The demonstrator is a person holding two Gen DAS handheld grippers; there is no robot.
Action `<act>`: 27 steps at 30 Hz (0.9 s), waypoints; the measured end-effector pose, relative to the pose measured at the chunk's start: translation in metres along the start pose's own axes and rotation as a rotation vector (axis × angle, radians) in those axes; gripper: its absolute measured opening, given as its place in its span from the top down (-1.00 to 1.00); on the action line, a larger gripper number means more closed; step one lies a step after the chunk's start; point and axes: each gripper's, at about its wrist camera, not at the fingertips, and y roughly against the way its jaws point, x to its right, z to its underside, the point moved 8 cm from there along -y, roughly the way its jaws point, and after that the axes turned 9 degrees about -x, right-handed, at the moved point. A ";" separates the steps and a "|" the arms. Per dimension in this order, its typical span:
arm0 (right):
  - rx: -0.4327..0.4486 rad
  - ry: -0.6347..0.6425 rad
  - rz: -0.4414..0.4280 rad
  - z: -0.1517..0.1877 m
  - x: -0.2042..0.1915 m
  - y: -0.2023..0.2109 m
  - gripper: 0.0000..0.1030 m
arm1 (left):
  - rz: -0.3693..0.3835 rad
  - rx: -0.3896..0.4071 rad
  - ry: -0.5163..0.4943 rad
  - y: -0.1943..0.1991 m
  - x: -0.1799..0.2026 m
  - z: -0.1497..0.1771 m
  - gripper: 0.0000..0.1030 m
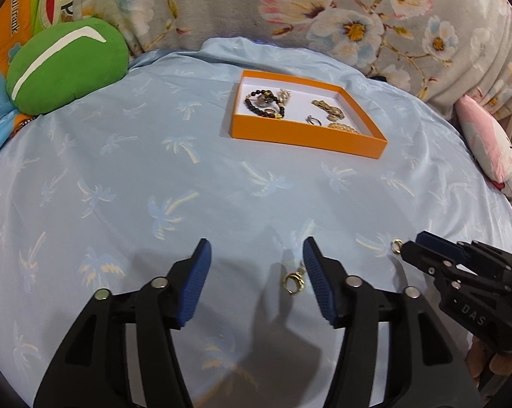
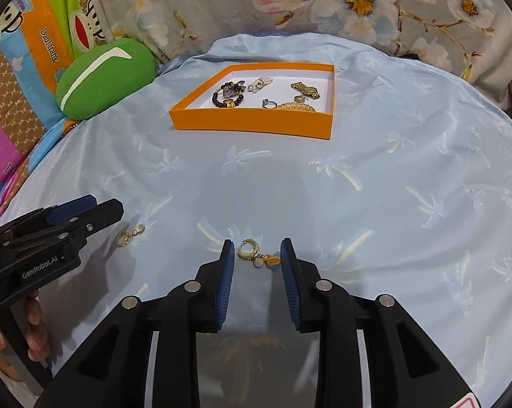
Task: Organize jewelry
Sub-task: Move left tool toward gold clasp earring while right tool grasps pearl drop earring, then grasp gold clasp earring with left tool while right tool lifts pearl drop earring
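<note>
An orange tray (image 1: 300,133) (image 2: 256,124) lies on the light blue sheet and holds a dark bead bracelet (image 1: 261,103), a gold watch (image 2: 305,90), rings and other pieces. My left gripper (image 1: 256,248) is open, with a gold earring (image 1: 294,280) on the sheet between its fingers, close to the right one. That earring also shows in the right wrist view (image 2: 128,234). My right gripper (image 2: 257,248) is open around a second gold earring (image 2: 257,255) with a pendant, which lies on the sheet. The right gripper shows in the left wrist view (image 1: 413,244), with the earring's hoop (image 1: 396,246) at its tip.
A green cushion (image 1: 65,68) (image 2: 103,78) sits at the back left. A floral blanket (image 1: 323,10) runs along the back. A pink cushion (image 1: 490,149) lies at the right. The blue sheet (image 2: 391,204) covers the bed.
</note>
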 end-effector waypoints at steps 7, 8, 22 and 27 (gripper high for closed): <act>-0.033 0.022 0.014 0.001 -0.005 -0.008 0.46 | 0.005 -0.030 -0.041 -0.004 0.011 0.006 -0.10; -0.034 0.026 0.017 0.001 -0.006 -0.008 0.44 | 0.009 -0.036 -0.042 -0.005 0.011 0.007 -0.11; -0.036 0.066 0.080 0.002 -0.015 -0.008 0.80 | -0.027 -0.080 -0.073 -0.011 0.014 0.013 -0.11; -0.035 0.028 0.070 0.011 -0.012 -0.002 0.80 | -0.051 -0.084 -0.086 -0.011 0.016 0.015 -0.09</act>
